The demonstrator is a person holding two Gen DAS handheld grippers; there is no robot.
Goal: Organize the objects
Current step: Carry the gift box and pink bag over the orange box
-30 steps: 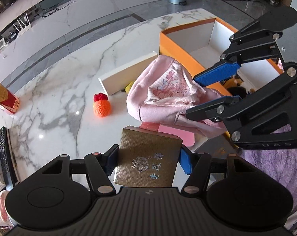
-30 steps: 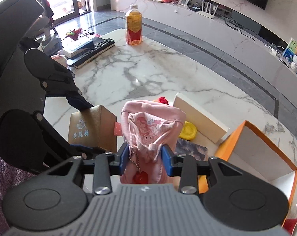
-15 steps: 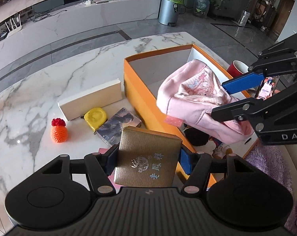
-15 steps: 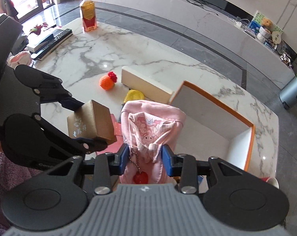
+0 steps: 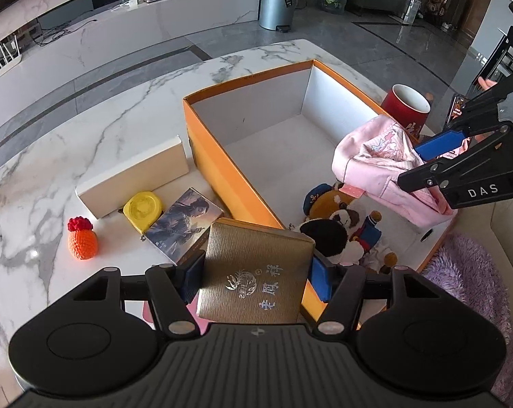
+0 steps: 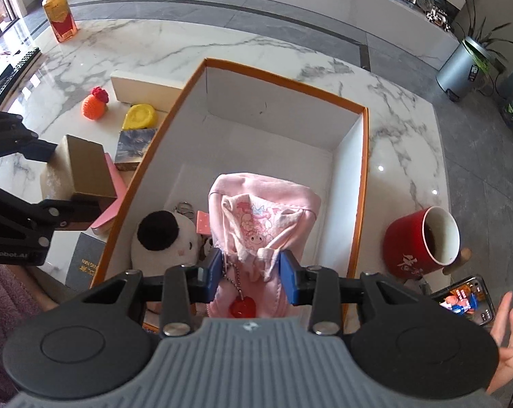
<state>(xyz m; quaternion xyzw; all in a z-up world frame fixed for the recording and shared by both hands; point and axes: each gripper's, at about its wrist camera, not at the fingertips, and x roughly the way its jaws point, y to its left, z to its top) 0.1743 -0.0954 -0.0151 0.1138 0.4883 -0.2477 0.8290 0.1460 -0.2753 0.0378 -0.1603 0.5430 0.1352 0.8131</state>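
Note:
My right gripper (image 6: 251,272) is shut on a pink drawstring pouch (image 6: 263,217) with a cartoon print and a red charm, held over the near end of the orange box (image 6: 283,78). From the left wrist the same pouch (image 5: 375,156) hangs above the box's right wall (image 5: 222,156). My left gripper (image 5: 254,272) is shut on a gold ribbed gift box (image 5: 256,272) with silver characters, just at the orange box's near left corner. Plush toys (image 5: 338,224) lie inside the box at its near end; a panda plush (image 6: 164,234) is beside the pouch.
On the marble table left of the box lie a cream box (image 5: 134,173), a yellow tape measure (image 5: 142,209), a picture card box (image 5: 185,224) and an orange knitted fruit (image 5: 82,239). A red mug (image 6: 423,241), a phone (image 6: 464,297) and a person's hand (image 6: 508,340) are at right. A juice bottle (image 6: 59,17) stands far left.
Both grippers have travelled toward the orange box with their loads. The pink pouch now hangs over the box's inside and the gold box has reached its near left corner.

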